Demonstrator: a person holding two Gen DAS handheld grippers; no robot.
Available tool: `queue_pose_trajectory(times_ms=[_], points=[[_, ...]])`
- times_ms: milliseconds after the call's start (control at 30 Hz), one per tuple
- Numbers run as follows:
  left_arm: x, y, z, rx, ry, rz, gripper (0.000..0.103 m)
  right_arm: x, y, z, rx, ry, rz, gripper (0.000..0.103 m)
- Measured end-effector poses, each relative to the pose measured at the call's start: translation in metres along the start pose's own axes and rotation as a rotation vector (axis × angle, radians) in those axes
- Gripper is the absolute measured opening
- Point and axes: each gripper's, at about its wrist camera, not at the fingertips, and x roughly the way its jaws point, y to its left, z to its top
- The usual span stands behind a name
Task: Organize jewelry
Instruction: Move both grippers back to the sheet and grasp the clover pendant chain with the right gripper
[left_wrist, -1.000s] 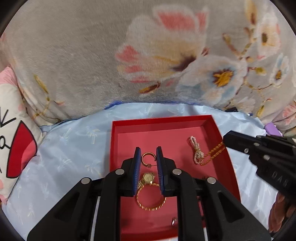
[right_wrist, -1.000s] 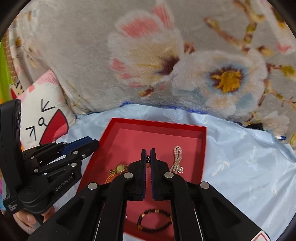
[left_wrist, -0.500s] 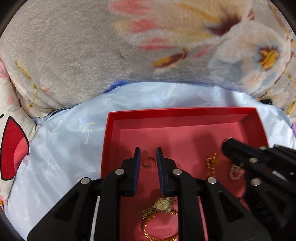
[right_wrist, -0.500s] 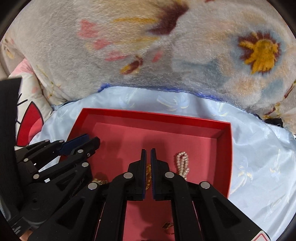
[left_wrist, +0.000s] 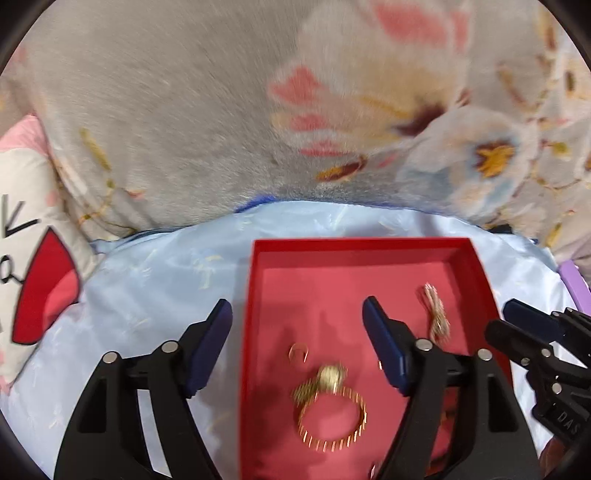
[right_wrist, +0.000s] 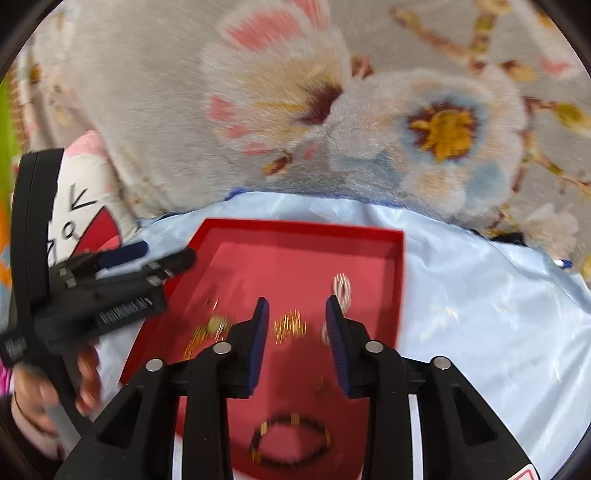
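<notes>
A red tray (left_wrist: 354, 245) lies on pale blue satin cloth and also shows in the right wrist view (right_wrist: 295, 226). In it lie a gold watch (left_wrist: 332, 402), a small gold ring (left_wrist: 298, 351), a pearl and gold chain (left_wrist: 436, 314), a gold chain (right_wrist: 290, 326) and a dark bead bracelet (right_wrist: 291, 441). My left gripper (left_wrist: 297, 317) is open wide above the tray's left side, empty. My right gripper (right_wrist: 297, 314) is open above the gold chain, empty; it also shows at the right of the left wrist view (left_wrist: 532, 328).
A grey floral plush blanket (left_wrist: 258, 110) rises behind the tray. A cartoon pillow (left_wrist: 33, 240) lies at the left. A purple object (left_wrist: 574, 284) sits at the right edge. Blue satin (right_wrist: 480, 314) extends right of the tray.
Both grippers have opened; the left one now spreads wide. Both have pulled back from the tray, and the views are blurred by motion.
</notes>
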Motion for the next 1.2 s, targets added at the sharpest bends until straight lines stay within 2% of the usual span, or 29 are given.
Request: queue_pose_trajectory(times_ms=[133,300,500,667,867,1067,1167,1200], points=[[-0.046,0.008,-0.037,0.044,-0.027,0.026,0.072,-0.046,0.003,-0.043,-0.042,-0.011,0.027,0.041],[-0.087,0.026,-0.100,-0.008,0.036,-0.028,0.072,-0.086,0.018,-0.106,-0.096,0.025,0.039,0.042],[-0.111,0.035,-0.169,-0.038,0.091,-0.006,0.072,-0.112,0.042,-0.176,-0.112,0.091,0.094,0.042],[-0.124,0.040,-0.214,-0.068,0.130,0.023,0.072,-0.121,0.077,-0.216,-0.190,0.125,0.111,0.042],[-0.132,0.038,-0.247,-0.077,0.151,0.046,0.072,-0.111,0.108,-0.236,-0.241,0.165,0.157,0.042],[-0.134,0.035,-0.251,-0.065,0.138,0.055,0.072,-0.092,0.124,-0.244,-0.271,0.199,0.152,0.042],[-0.133,0.034,-0.252,-0.057,0.140,0.050,0.072,-0.089,0.125,-0.246,-0.277,0.193,0.138,0.040],[-0.132,0.034,-0.252,-0.058,0.142,0.048,0.072,-0.089,0.126,-0.246,-0.283,0.192,0.130,0.037]])
